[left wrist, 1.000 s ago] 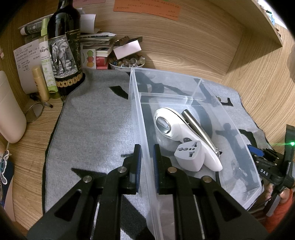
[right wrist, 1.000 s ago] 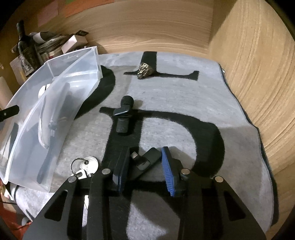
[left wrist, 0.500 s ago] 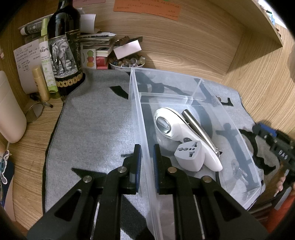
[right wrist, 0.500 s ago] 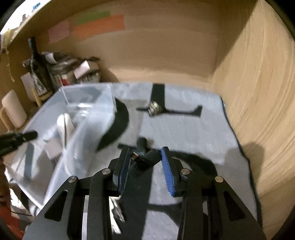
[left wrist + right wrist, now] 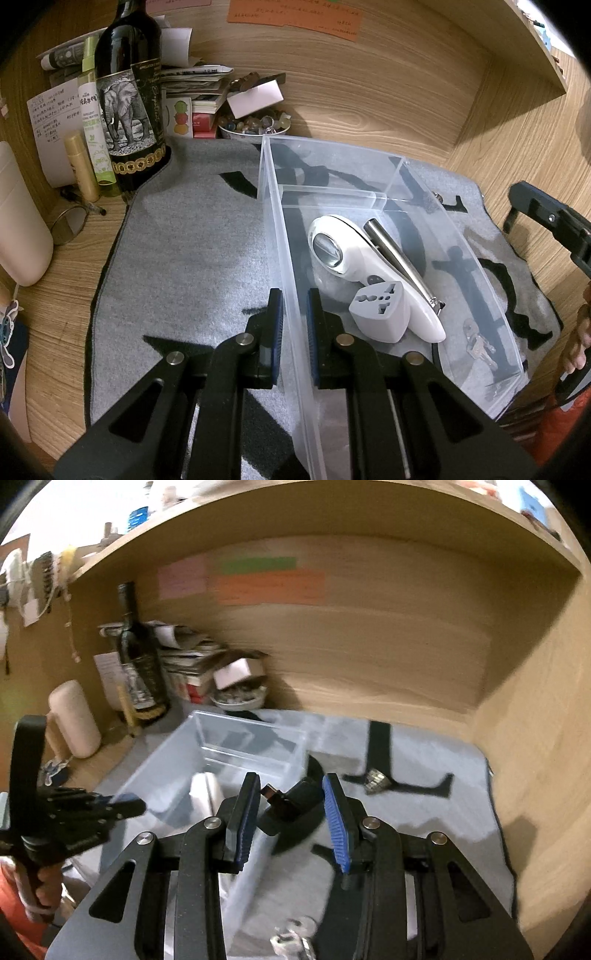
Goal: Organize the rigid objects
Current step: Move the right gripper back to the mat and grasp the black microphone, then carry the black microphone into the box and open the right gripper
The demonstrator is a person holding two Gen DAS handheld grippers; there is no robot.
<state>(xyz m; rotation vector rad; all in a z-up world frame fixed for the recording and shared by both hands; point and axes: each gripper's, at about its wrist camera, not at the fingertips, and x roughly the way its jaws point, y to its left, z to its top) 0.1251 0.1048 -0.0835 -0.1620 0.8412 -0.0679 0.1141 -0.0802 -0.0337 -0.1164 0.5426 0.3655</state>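
Two grippers share the work at a wooden counter (image 5: 66,266). The left gripper (image 5: 294,334) pinches the near wall of the clear bin (image 5: 424,206), fingers pressed on either side of it. The right gripper (image 5: 290,812) carries a small black adapter (image 5: 291,803) clamped between its blue pads, raised above the grey mat (image 5: 443,786) at the bin's right edge. Inside the bin lie a white handheld device (image 5: 369,269), a travel plug (image 5: 382,312) and a metal tool (image 5: 402,264). At 1 o'clock beyond the right gripper, a ring-like trinket (image 5: 376,777) waits on the mat. Judged mid-transfer; the next move calls for swinging toward 10 o'clock over the bin, then releasing.
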